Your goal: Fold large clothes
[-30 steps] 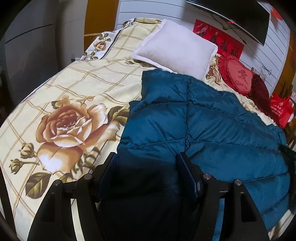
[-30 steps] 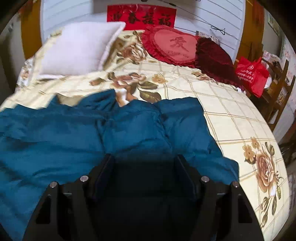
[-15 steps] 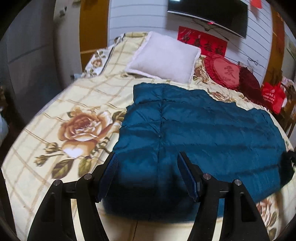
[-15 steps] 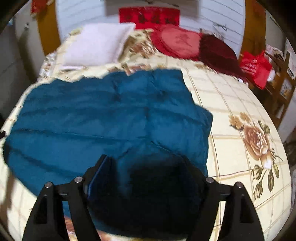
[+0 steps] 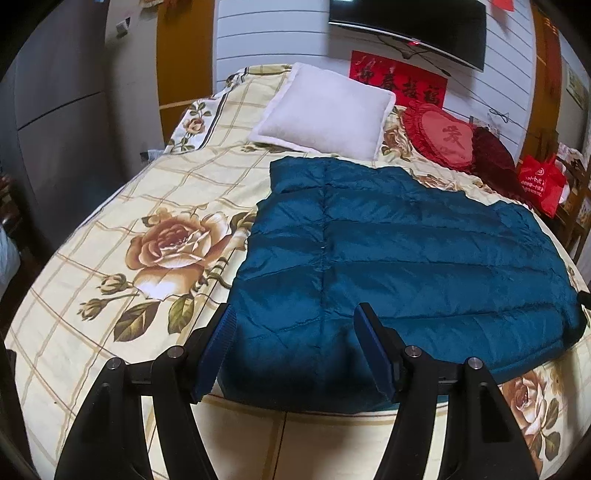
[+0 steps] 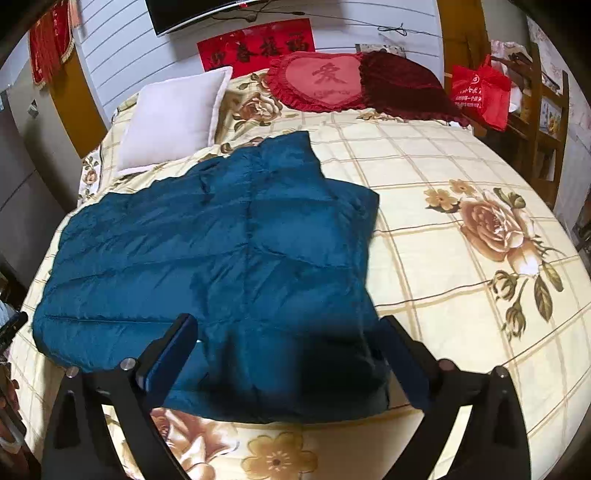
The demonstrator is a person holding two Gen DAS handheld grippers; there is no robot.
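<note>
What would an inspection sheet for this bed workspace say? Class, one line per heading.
Surface: bed with a cream checked rose-print cover.
Job's things: blue quilted garment lies flat, folded to a rough rectangle.
Clutter: white pillow, heart cushion and dark red cushion at the head.
Grippers: left gripper open above the garment's near edge; right gripper opening, nothing pinched.
Cables: thin wires on the wall below the screen.
Surroundings: red bag, wooden chair.
</note>
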